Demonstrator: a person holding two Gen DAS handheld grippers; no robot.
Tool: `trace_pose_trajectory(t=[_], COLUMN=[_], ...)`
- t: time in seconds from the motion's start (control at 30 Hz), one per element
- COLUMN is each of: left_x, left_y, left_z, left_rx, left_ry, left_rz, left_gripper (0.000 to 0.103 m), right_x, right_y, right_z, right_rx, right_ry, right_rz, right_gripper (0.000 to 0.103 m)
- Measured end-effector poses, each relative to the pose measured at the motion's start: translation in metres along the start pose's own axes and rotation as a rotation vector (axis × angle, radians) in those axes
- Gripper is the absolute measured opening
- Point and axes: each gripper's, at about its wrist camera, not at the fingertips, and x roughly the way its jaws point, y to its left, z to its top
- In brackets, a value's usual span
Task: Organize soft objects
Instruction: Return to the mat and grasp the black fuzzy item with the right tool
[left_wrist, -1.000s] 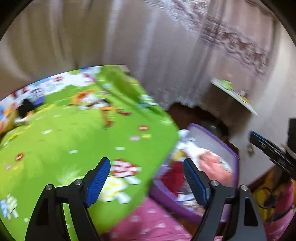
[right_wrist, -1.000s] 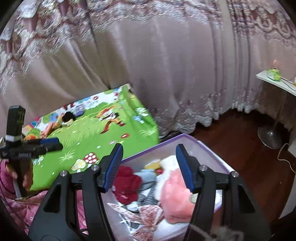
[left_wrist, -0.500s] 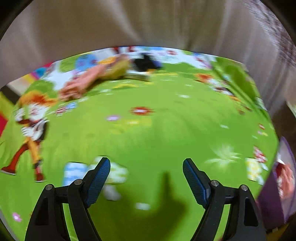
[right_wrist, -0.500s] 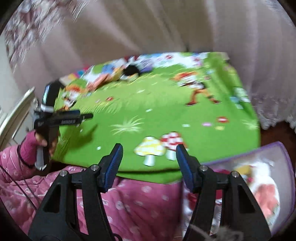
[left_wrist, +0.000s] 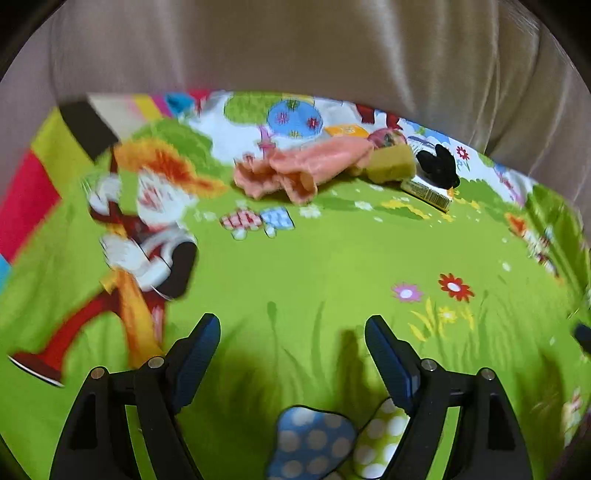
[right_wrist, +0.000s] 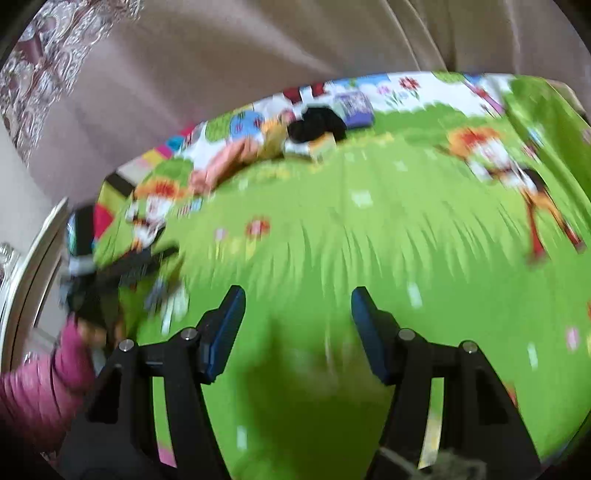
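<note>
Change: both views swung off the purple bin onto the green mat (left_wrist: 332, 258) | left gripper (left_wrist: 291, 332) and right gripper (right_wrist: 297, 310) open, empty | target: probably the pink cloth (left_wrist: 303, 170) at mat's far edge, blurred; pickup unstarted.

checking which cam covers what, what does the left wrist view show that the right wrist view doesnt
Only the left wrist view: the open left gripper seen from behind, with nothing between its fingers, and a blue spotted mushroom print on the sheet below it.

Only the right wrist view: the open, empty right gripper, a pink sleeve at the lower left, and patterned lace curtain at the upper left.

Both: the green cartoon sheet, and near its far edge the peach cloth, the black soft item and a small box, backed by plain beige curtain.
</note>
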Motion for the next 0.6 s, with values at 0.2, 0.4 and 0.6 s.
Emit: trace_pose_trajectory(t=[0.2,0.4,0.6], left_x=[0.002,0.005,0.01], left_y=[0.005,0.001,-0.008], left_z=[-0.001,0.0,-0.001], left_rx=[-0.047,-0.024,0.027], left_ry=[0.006,0.017,0.04], left_rz=[-0.055,-0.068,-0.038], left_gripper=[0.086,0.095,0.102], right_x=[0.08,0.152,0.183], right_y=[0.007,0.012,0.007], right_z=[0.084,0.156,0.199], right_rx=[0.003,0.049,0.125], right_ry=[-0.033,-0.028,-0.053], right_rz=[-0.02,-0.068,-0.138], right_gripper=[0.065,0.065,0.081])
